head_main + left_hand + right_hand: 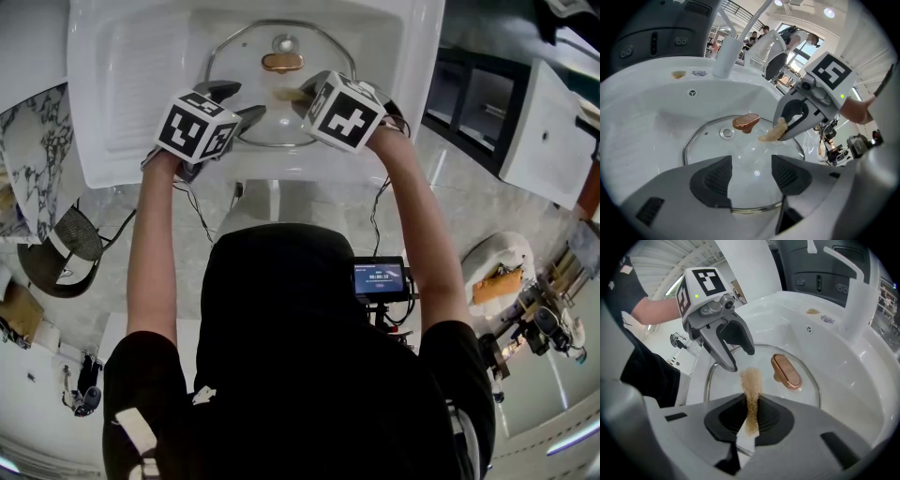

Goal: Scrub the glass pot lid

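R gripper (750,422) clamps sponge (751,383), head view unclear

Forearms (150,244) stretched forward, left claw (752,176) jaws apart, empty, right claw (749,418) clamped on tan sponge (751,383), both angled down

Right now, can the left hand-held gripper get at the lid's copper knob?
Probably yes. The left hand-held gripper is open and empty over the lid, with bare glass up to the knob. The right hand-held gripper, shut on a sponge, sits beside the knob, not in the way.
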Demonstrator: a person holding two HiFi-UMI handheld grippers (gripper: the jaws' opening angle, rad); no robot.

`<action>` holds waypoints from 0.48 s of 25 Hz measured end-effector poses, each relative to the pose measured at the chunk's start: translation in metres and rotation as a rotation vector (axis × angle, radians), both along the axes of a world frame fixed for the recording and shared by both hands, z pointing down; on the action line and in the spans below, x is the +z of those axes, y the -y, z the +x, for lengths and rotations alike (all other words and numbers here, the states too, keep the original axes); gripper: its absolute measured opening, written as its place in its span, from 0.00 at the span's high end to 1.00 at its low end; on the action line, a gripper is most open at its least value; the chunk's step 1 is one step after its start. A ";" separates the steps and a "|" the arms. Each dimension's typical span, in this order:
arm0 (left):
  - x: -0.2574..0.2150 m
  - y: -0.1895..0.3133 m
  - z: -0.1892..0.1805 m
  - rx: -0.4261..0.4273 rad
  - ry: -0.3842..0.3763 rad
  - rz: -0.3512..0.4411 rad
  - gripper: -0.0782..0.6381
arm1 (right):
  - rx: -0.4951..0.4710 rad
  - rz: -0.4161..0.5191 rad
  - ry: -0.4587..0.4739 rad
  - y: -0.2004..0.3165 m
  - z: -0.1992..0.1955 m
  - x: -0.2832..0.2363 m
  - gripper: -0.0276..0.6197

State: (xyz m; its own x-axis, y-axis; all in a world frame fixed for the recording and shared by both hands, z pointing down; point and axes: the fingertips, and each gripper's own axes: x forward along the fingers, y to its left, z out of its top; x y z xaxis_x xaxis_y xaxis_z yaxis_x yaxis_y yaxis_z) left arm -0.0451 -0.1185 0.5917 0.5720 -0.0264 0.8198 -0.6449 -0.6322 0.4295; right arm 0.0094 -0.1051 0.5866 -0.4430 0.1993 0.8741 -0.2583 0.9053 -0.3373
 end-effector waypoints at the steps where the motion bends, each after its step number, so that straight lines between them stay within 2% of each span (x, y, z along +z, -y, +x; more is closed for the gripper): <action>1: 0.000 0.000 0.000 0.000 0.000 0.000 0.52 | 0.002 0.001 -0.002 0.001 0.001 0.000 0.93; 12: 0.000 0.000 -0.001 -0.001 -0.005 0.006 0.53 | 0.048 0.007 -0.051 0.013 0.023 0.009 0.93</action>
